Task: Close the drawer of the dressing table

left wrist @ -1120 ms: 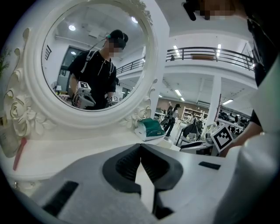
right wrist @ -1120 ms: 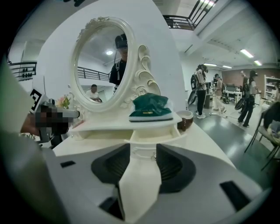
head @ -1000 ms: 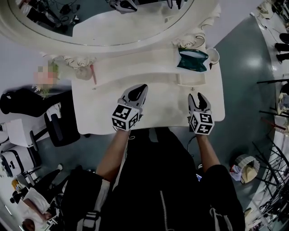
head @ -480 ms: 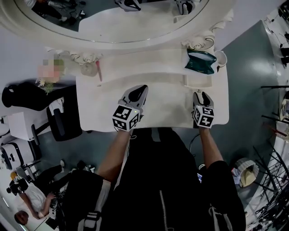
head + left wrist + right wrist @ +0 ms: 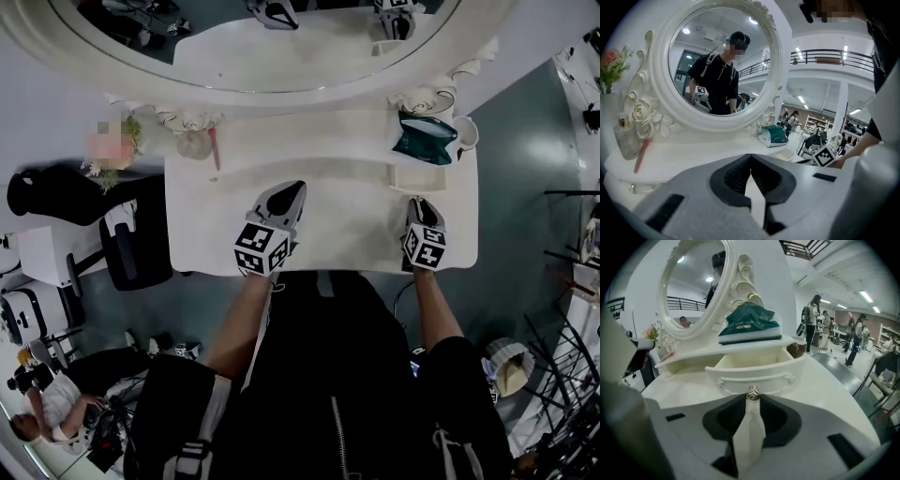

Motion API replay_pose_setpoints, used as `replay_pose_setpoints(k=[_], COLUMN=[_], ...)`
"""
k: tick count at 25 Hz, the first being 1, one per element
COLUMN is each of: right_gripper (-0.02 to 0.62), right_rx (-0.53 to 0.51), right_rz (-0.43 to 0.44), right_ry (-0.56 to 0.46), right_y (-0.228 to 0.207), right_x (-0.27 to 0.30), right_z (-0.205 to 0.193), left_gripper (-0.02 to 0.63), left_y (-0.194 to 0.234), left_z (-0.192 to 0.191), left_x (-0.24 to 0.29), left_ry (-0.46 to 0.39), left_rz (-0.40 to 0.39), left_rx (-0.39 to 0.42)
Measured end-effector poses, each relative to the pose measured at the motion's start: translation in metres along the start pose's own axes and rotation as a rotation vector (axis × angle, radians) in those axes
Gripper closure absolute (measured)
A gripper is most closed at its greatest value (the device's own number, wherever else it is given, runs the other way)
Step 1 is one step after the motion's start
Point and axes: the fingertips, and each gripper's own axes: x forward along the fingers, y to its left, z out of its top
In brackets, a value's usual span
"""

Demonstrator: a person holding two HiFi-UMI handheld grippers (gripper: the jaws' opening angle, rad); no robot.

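**Drawer** (image 5: 754,367): small, white, pulled out under the raised shelf at the rear right corner of the desk (image 5: 347,225); it looks empty. Likely light and rigid, sliding easily if pushed square. Pushed skewed, it could bind.

**Hold point:** knob (image 5: 753,392), small, metallic, probably slick, centred on the drawer front.

**Right gripper** (image 5: 753,398): angled down toward the drawer front, jaws closing on the knob. The tips seem to touch it on both sides, though the view is tight.

**Left gripper** (image 5: 294,192): idle above the middle of the desk's front edge, pointing slightly down toward the mirror (image 5: 719,65), jaws clenched on nothing.

**Green pack** (image 5: 749,322): on the shelf above the drawer.
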Motion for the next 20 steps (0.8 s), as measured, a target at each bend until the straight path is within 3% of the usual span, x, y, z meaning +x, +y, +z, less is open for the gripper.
replay_pose_setpoints(k=[20], right_gripper=[0.5], right_rx=[0.028], right_rz=[0.014], right_ry=[-0.005], right_y=[-0.003], right_x=[0.01], right_z=[0.017], left_gripper=[0.604], left_y=[0.022], left_z=[0.004], left_x=[-0.008], left_ry=[-0.021], left_rz=[0.061], left_rx=[-0.033])
